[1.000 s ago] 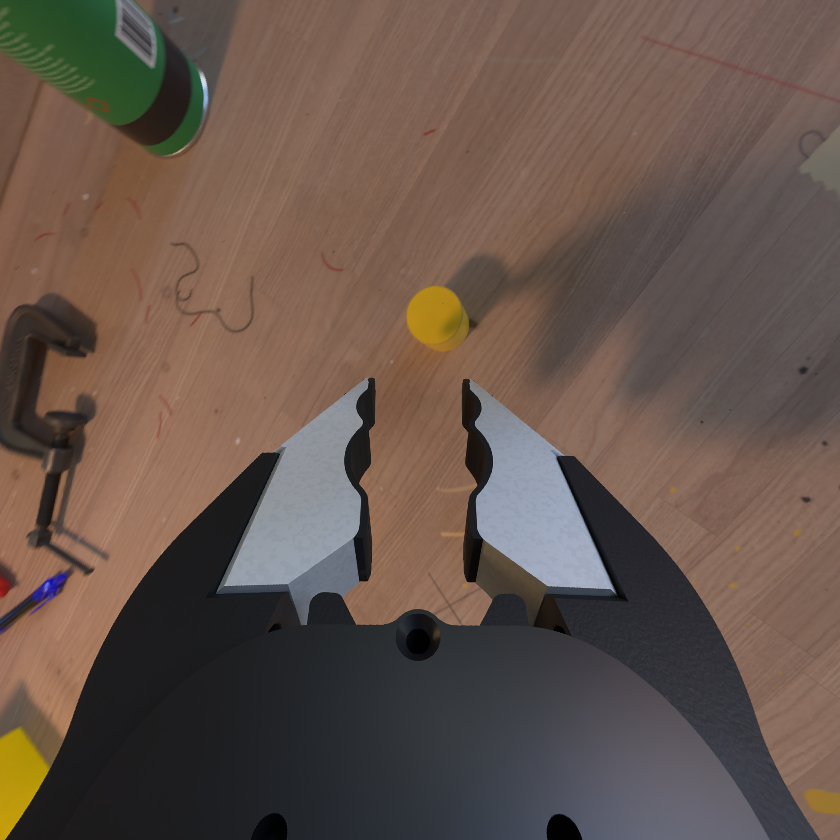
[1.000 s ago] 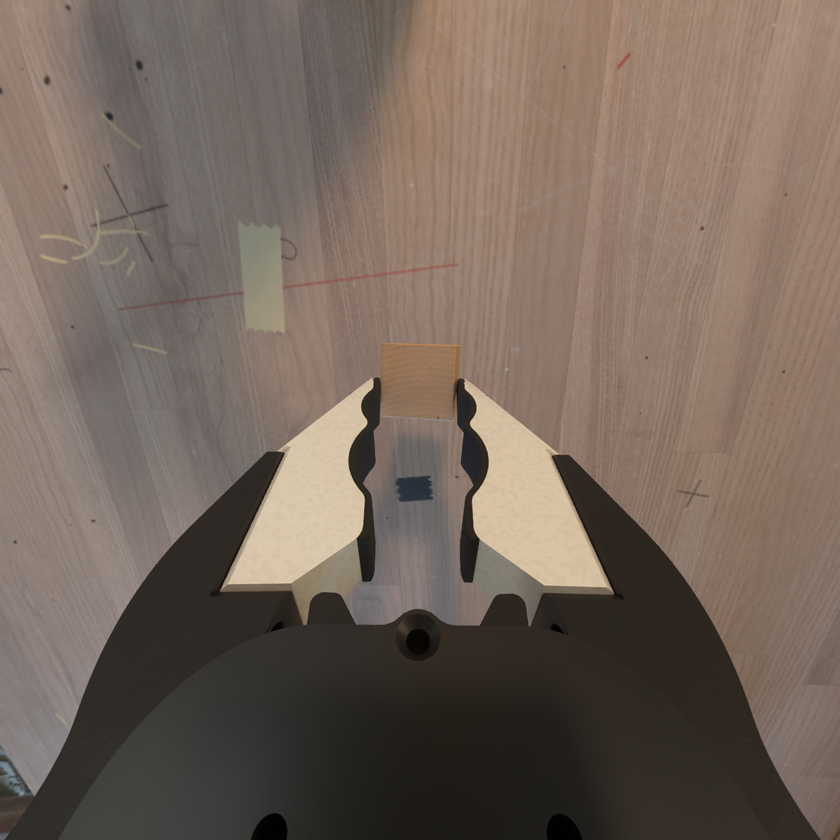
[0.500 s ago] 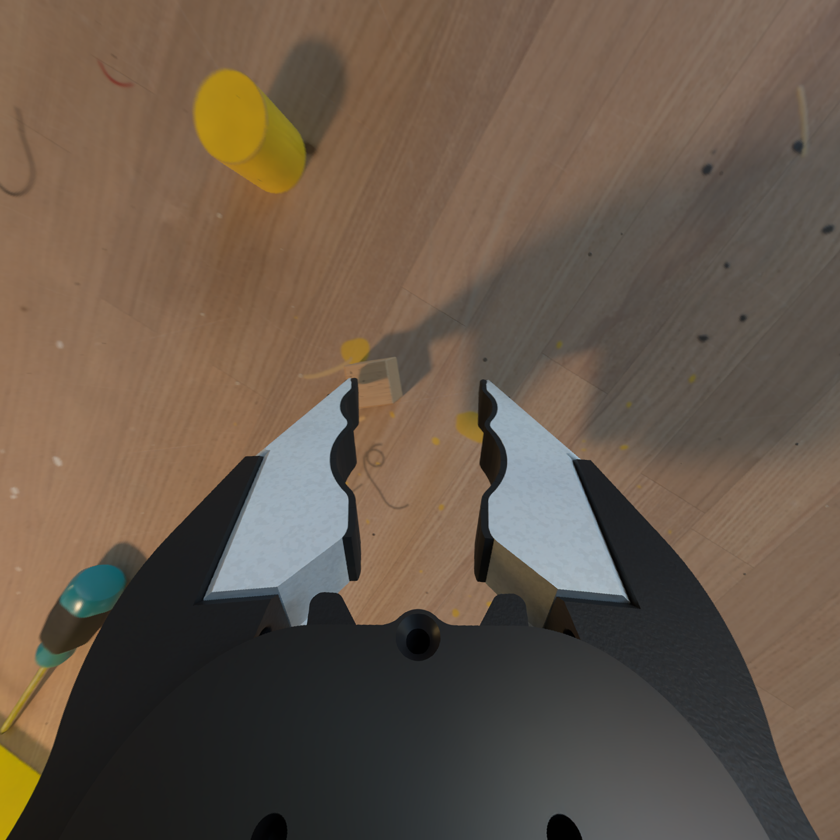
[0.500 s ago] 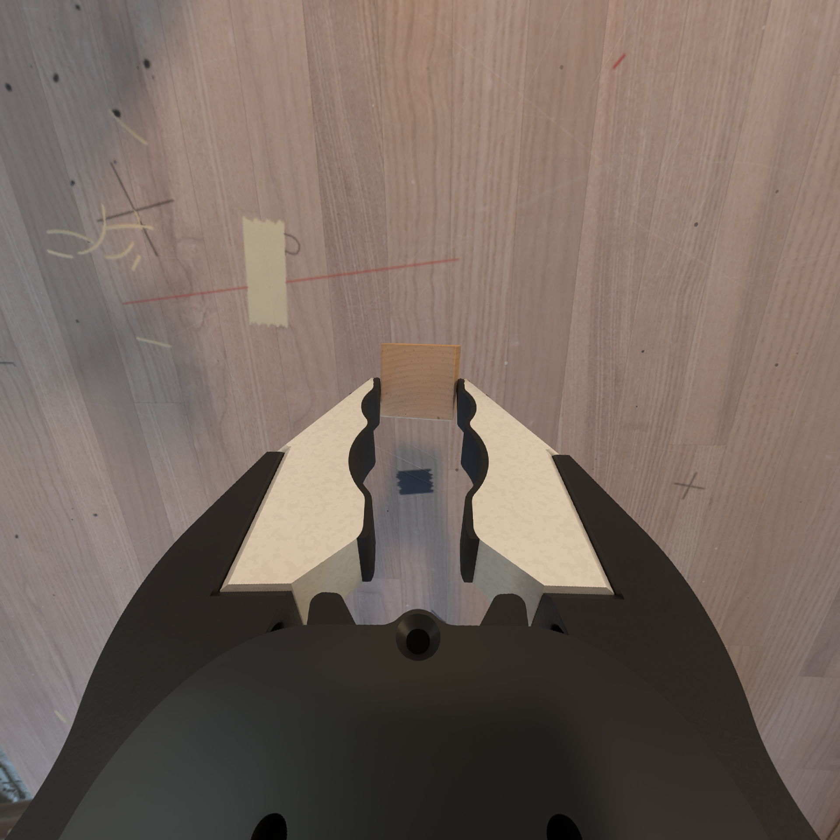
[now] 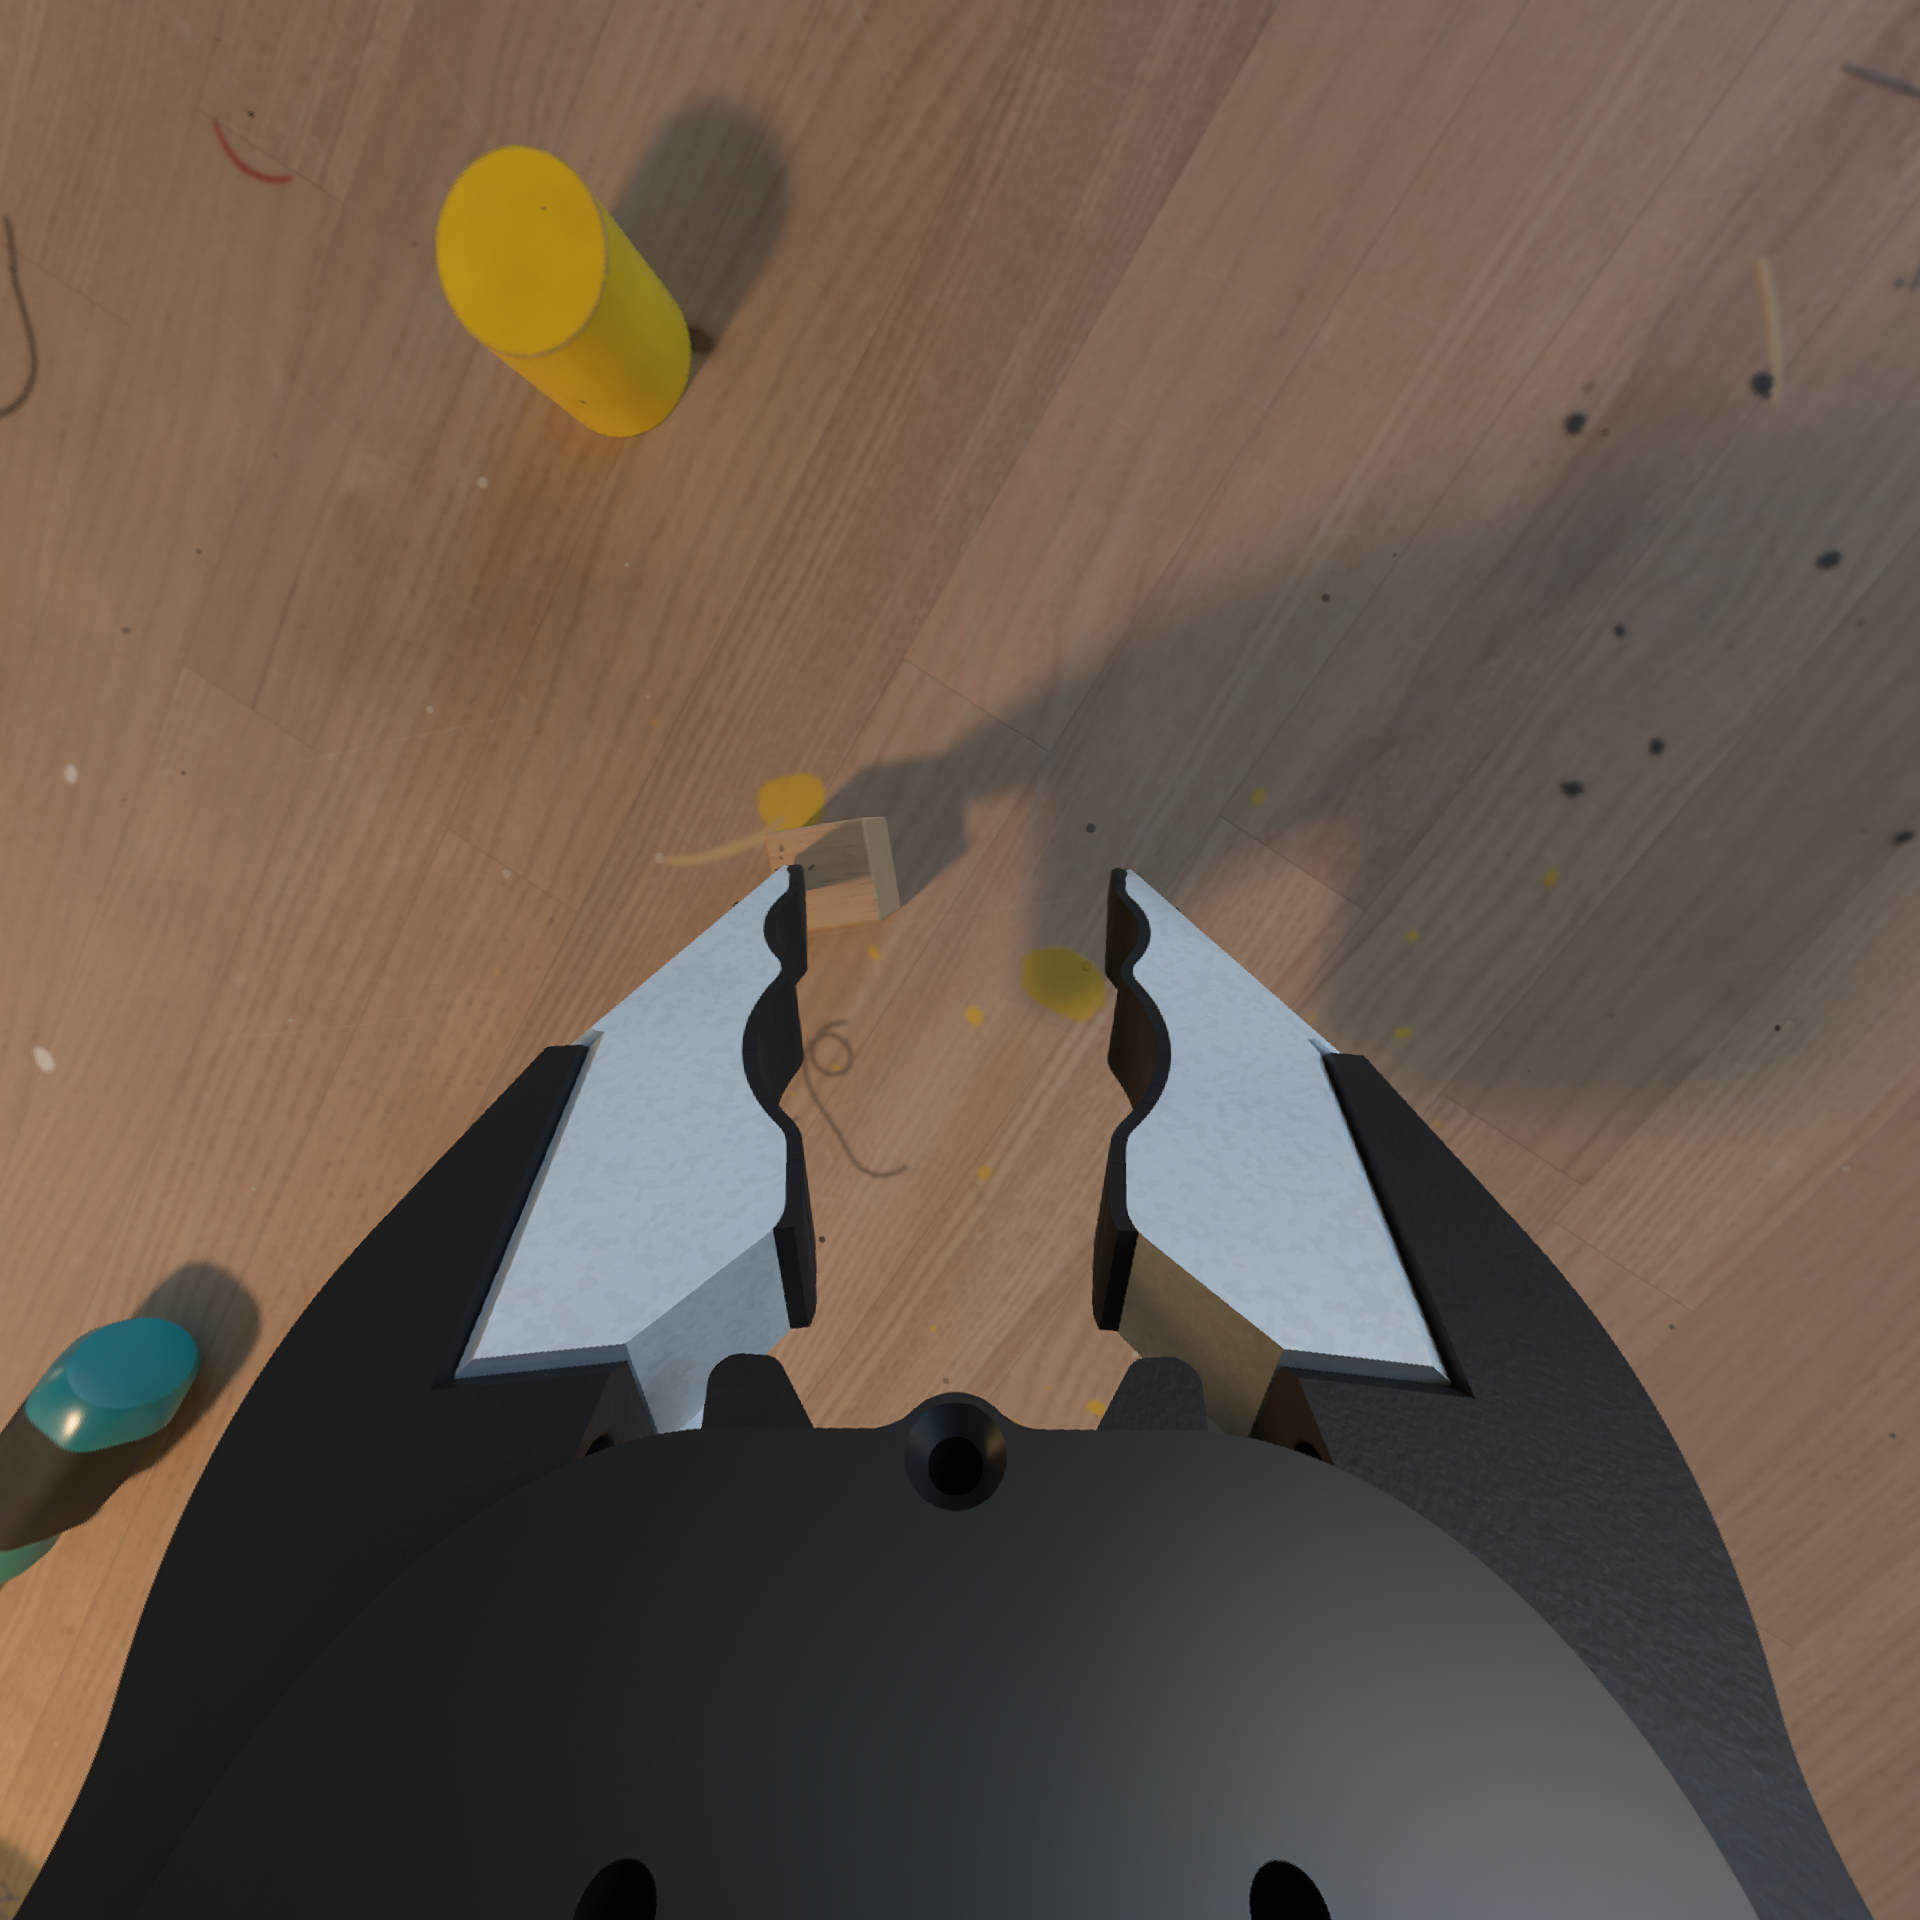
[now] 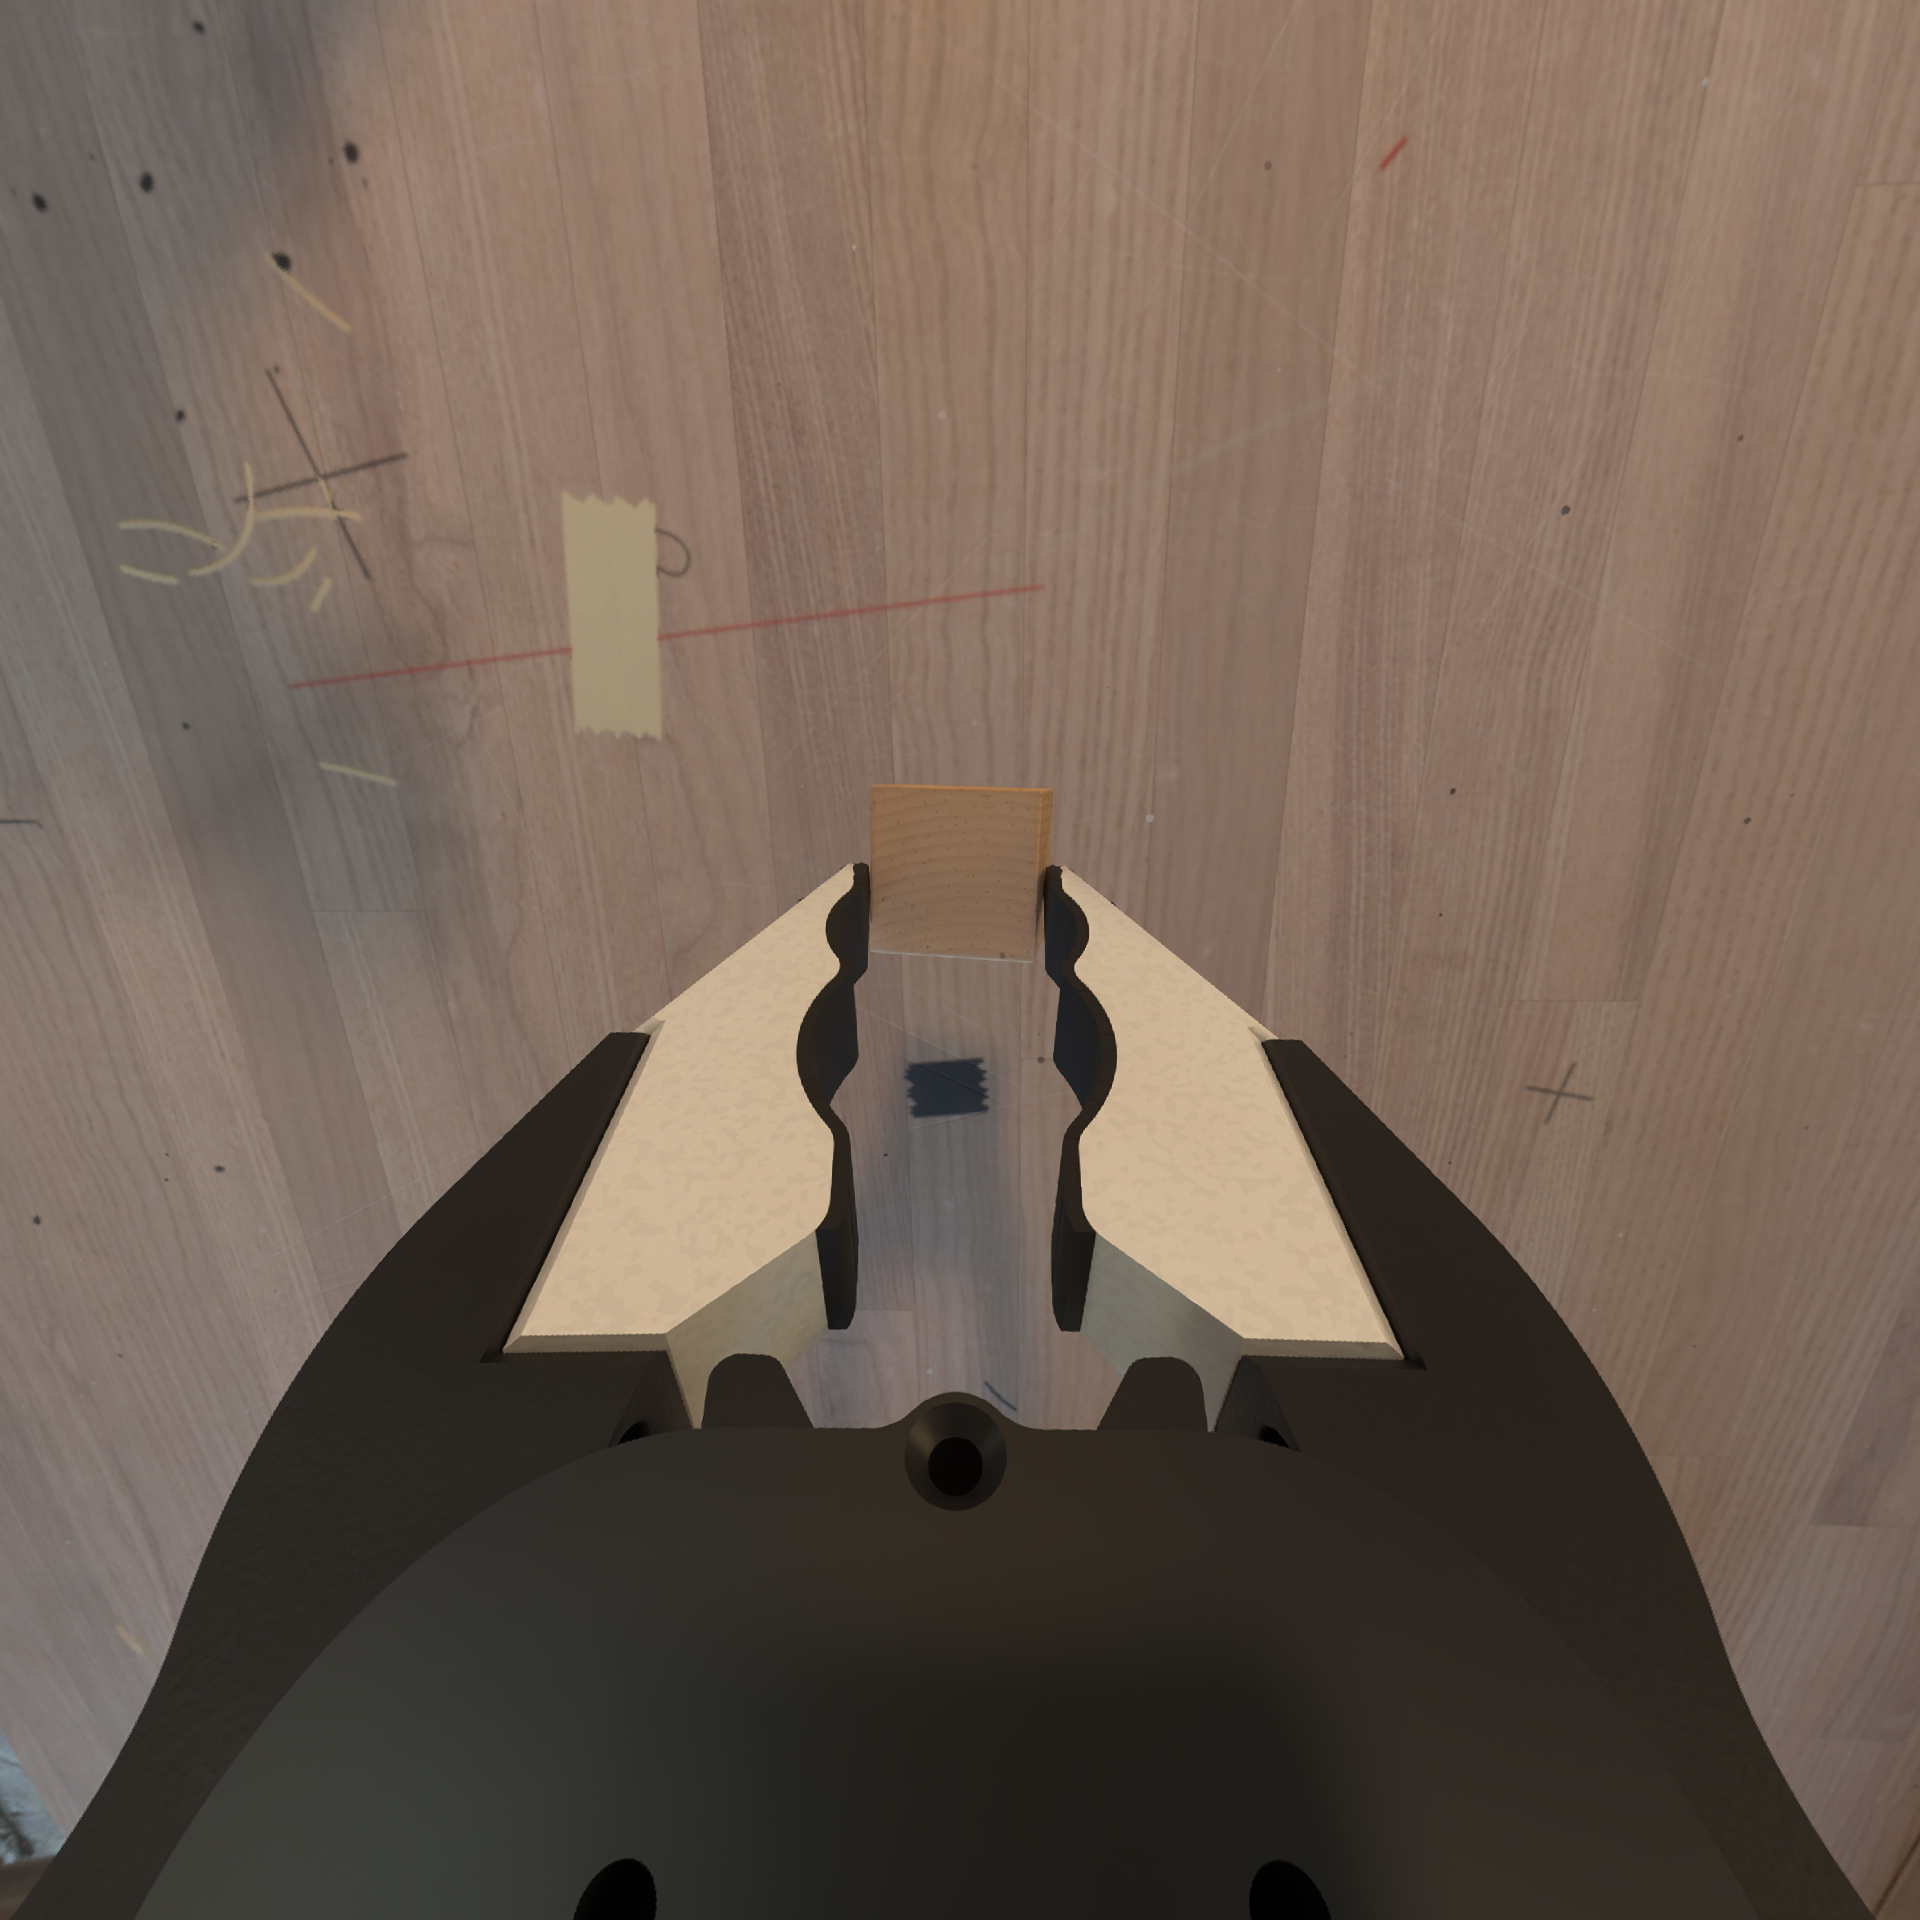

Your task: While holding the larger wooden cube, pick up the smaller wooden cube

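In the right wrist view my right gripper [image 6: 954,883] is shut on the larger wooden cube [image 6: 956,868], held between the fingertips above the wooden table. In the left wrist view the smaller wooden cube [image 5: 847,871] lies on the table just beyond my left fingertip, partly hidden by it. My left gripper [image 5: 956,883] is open and empty, above the table, with the cube off to the left of the gap between the fingers.
In the left wrist view a yellow cylinder [image 5: 561,291] stands at the upper left and a teal-handled tool [image 5: 94,1403] lies at the lower left. Yellow paint spots [image 5: 1060,982] mark the table. In the right wrist view a strip of tape [image 6: 613,613] sits on a red line.
My left gripper has swept across the table from the yellow cylinder to the smaller cube, opened wider and come a little closer. The right gripper holds the larger cube nearly still.
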`<state>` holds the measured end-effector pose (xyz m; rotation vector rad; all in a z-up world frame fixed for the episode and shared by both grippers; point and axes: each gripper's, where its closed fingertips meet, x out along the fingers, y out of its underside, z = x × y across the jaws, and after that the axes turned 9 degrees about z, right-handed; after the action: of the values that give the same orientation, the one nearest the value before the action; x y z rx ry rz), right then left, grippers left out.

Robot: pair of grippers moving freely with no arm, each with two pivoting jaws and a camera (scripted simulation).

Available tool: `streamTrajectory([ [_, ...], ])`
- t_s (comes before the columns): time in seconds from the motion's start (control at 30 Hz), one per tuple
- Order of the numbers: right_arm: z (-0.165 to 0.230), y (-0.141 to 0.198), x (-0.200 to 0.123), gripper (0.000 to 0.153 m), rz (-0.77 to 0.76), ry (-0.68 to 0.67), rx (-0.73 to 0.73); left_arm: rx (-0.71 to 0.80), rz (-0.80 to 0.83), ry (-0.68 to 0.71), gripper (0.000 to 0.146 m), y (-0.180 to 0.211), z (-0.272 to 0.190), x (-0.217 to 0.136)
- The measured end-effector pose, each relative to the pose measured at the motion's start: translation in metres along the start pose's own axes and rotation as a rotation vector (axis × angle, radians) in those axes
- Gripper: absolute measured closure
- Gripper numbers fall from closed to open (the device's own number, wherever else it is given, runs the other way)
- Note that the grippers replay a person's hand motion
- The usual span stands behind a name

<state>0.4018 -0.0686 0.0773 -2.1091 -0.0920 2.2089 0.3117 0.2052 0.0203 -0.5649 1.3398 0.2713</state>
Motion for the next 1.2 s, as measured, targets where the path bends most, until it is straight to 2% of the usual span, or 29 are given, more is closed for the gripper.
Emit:
streamTrajectory([
  [0.33, 0.003, -0.001, -0.003, 0.119, -0.002, 0.005, -0.013, -0.018, -0.024, -0.044, 0.099, 0.0, 0.005, 0.0],
  [0.43, 0.003, -0.001, -0.003, 0.119, -0.003, 0.006, -0.015, -0.055, -0.077, -0.104, 0.123, -0.003, 0.017, -0.002],
  [0.47, 0.004, -0.001, -0.004, 0.119, -0.003, 0.006, -0.015, -0.061, -0.084, -0.108, 0.119, -0.003, 0.019, -0.004],
  [0.6, 0.004, -0.001, -0.004, 0.119, -0.002, 0.006, -0.018, -0.043, -0.044, -0.076, 0.075, 0.0, 0.02, 0.001],
  [0.67, 0.004, -0.001, -0.004, 0.119, -0.002, 0.006, -0.019, -0.047, -0.034, -0.038, 0.069, 0.001, 0.019, 0.007],
  [0.73, 0.005, 0.0, -0.004, 0.119, 0.0, 0.006, -0.021, -0.07, -0.052, 0.021, 0.073, 0.0, 0.016, 0.01],
  [0.83, 0.005, -0.001, -0.003, 0.119, 0.001, 0.004, -0.023, -0.107, -0.078, 0.089, 0.087, 0.0, 0.016, 0.012],
  [0.9, 0.005, 0.0, -0.001, 0.119, 0.004, -0.001, -0.023, -0.144, -0.096, 0.085, 0.102, 0.001, 0.021, 0.012],
  [0.97, 0.004, 0.0, 0.0, 0.119, 0.008, -0.003, -0.022, -0.178, -0.104, 0.09, 0.124, 0.002, 0.024, 0.012],
  [1.2, 0.005, 0.0, -0.003, 0.119, 0.003, 0.001, -0.024, -0.161, -0.105, 0.079, 0.126, 0.005, 0.021, 0.011],
])
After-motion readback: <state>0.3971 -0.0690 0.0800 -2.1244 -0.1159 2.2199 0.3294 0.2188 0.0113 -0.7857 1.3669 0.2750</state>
